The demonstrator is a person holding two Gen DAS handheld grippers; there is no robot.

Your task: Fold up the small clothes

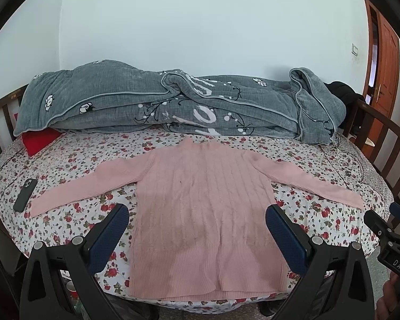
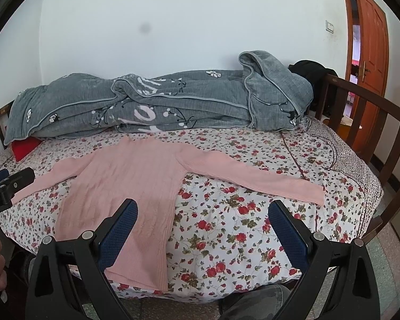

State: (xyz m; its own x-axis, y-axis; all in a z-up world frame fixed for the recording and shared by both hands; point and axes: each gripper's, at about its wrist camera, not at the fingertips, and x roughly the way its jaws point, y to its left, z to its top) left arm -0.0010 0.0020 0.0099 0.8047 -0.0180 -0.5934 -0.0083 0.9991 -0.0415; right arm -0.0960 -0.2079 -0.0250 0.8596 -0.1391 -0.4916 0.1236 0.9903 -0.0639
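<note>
A pink knitted sweater [image 1: 200, 200] lies flat on the floral bed sheet [image 1: 66, 224], front up, both sleeves spread out to the sides, hem at the near edge of the bed. It also shows in the right wrist view [image 2: 125, 184], with its right sleeve [image 2: 253, 178] stretched across the sheet. My left gripper [image 1: 197, 213] is open and empty, held above the sweater's lower body. My right gripper [image 2: 202, 210] is open and empty, above the sheet just right of the sweater's body. The right gripper also shows at the right edge of the left wrist view [image 1: 386, 229].
A bunched grey quilt [image 1: 173, 106] lies along the back of the bed against the wall. A red cloth [image 1: 40, 138] sticks out under its left end. A dark phone [image 1: 25, 194] lies near the left sleeve's end. A wooden bed rail [image 2: 373, 122] curves at the right; a door [image 2: 370, 53] stands beyond.
</note>
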